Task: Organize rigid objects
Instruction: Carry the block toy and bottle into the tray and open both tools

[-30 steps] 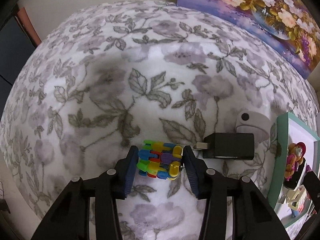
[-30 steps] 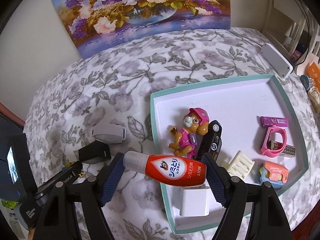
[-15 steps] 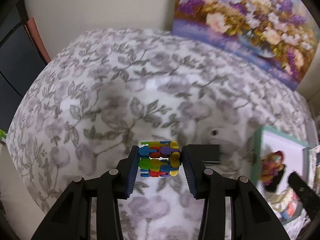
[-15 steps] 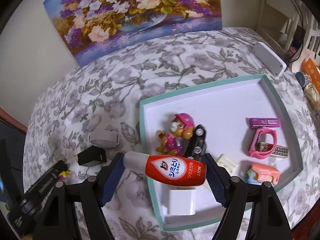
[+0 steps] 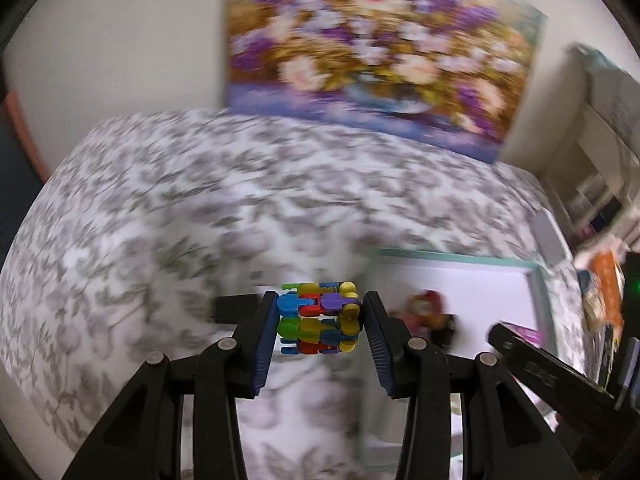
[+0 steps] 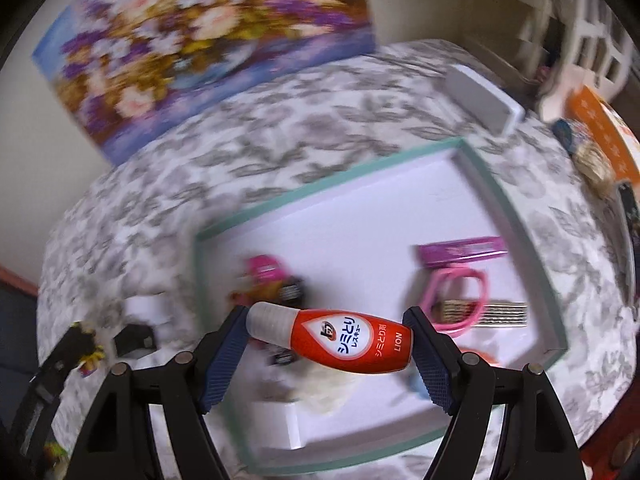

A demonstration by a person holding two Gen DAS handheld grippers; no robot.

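My left gripper (image 5: 320, 320) is shut on a multicoloured block toy (image 5: 318, 318), held in the air above the floral cloth, just left of the teal-rimmed white tray (image 5: 452, 260). My right gripper (image 6: 328, 340) is shut on a red stain-remover bottle (image 6: 344, 340) lying crosswise between the pads, over the near part of the tray (image 6: 500, 200). Inside the tray lie a pink pup figure (image 6: 264, 276), a pink wristband (image 6: 456, 300), a purple bar (image 6: 460, 250) and a white block (image 6: 280, 424). The left gripper shows at the left edge (image 6: 76, 344) of the right wrist view.
A black charger (image 6: 134, 340) and a grey gadget (image 6: 140, 306) lie on the cloth left of the tray. A white box (image 6: 484, 100) sits beyond the tray, orange packaging (image 6: 600, 132) at the right edge. A flower painting (image 5: 380, 52) leans on the wall.
My left gripper has lifted the block toy off the cloth and swung right toward the tray. My right gripper has carried the bottle further over the tray.
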